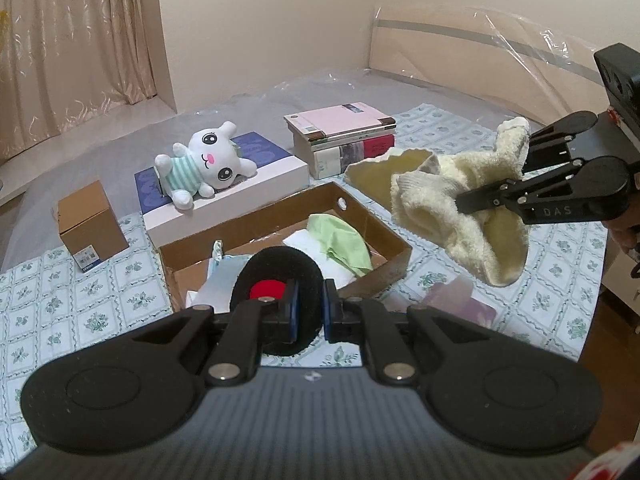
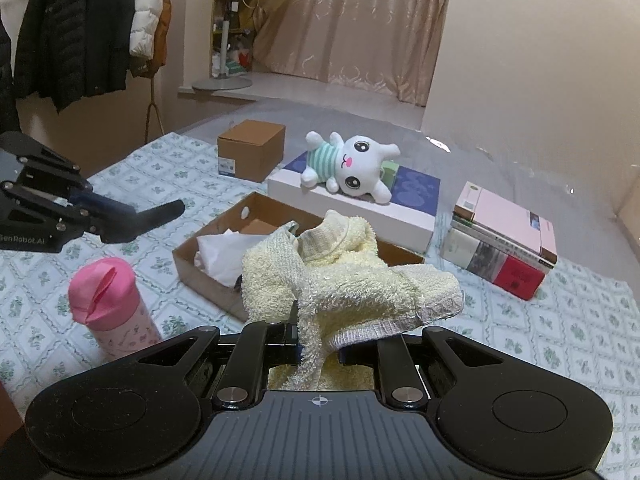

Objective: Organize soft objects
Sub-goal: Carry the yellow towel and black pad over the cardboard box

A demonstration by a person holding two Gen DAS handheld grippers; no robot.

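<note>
Cream towel (image 2: 348,280) in right gripper (image 2: 320,344), pink bottle (image 2: 112,304) in right view only

Floral-quilted bed (image 2: 560,320) with cardboard tray (image 2: 208,276), books (image 2: 508,236), pink bottle (image 2: 112,308).

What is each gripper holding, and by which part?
Left gripper: black fuzzy ring with red centre, pinched at its near rim. Right gripper: cream terry garment, pinched at a bunched edge.

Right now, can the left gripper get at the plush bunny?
Probably not yet. The left gripper is shut on a black fuzzy item, so its jaws are occupied. The plush bunny itself lies uncovered on the white box, beyond the cardboard tray; nothing else blocks it.
</note>
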